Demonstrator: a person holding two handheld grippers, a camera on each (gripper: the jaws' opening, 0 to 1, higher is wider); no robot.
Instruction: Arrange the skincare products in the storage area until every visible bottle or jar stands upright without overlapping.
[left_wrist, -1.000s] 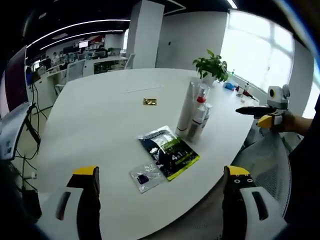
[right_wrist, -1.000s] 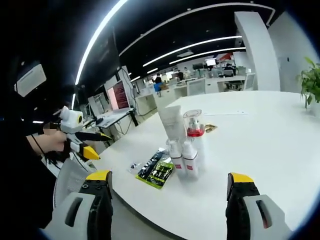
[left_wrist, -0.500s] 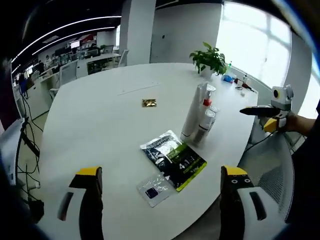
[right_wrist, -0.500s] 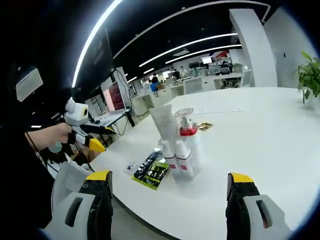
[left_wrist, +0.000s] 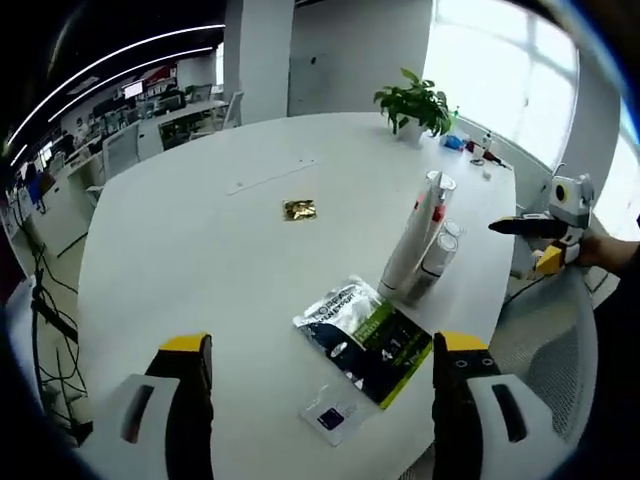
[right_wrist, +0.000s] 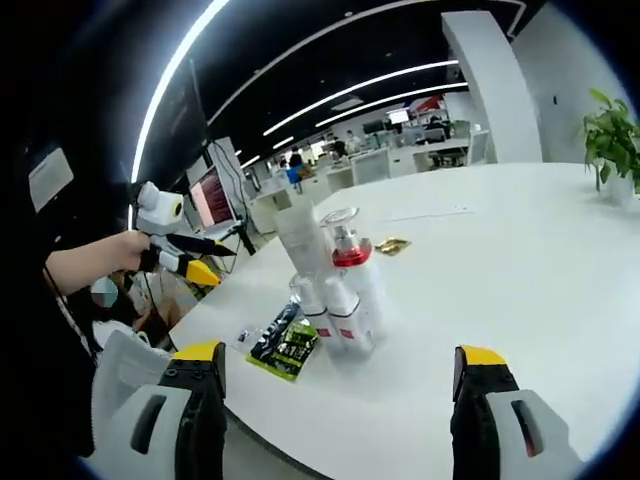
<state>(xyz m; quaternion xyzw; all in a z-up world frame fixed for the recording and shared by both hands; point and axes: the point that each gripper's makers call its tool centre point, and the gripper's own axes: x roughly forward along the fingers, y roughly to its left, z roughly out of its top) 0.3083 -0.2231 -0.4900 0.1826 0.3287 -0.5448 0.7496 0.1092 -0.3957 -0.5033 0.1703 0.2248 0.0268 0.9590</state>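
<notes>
White table (right_wrist: 520, 300) fills the right gripper view. Nearest, the right gripper (right_wrist: 335, 415) gapes wide, empty. Straight ahead, slightly left, the cluster of bottles (right_wrist: 335, 285) stands upright, touching. Farther left, the left gripper (right_wrist: 200, 258) hovers, seemingly empty, jaw gap unclear.

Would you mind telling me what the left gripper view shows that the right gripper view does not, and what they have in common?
The left gripper view alone shows the bright windows and some small items on the table's far edge.

The right gripper view alone shows a red-lit monitor and rows of office desks.

Both show the white table, the cluster of upright bottles, the green-and-black sachet, a small clear packet, a gold wrapper and a potted plant. Each also catches the other hand-held gripper, held off the table edge.
</notes>
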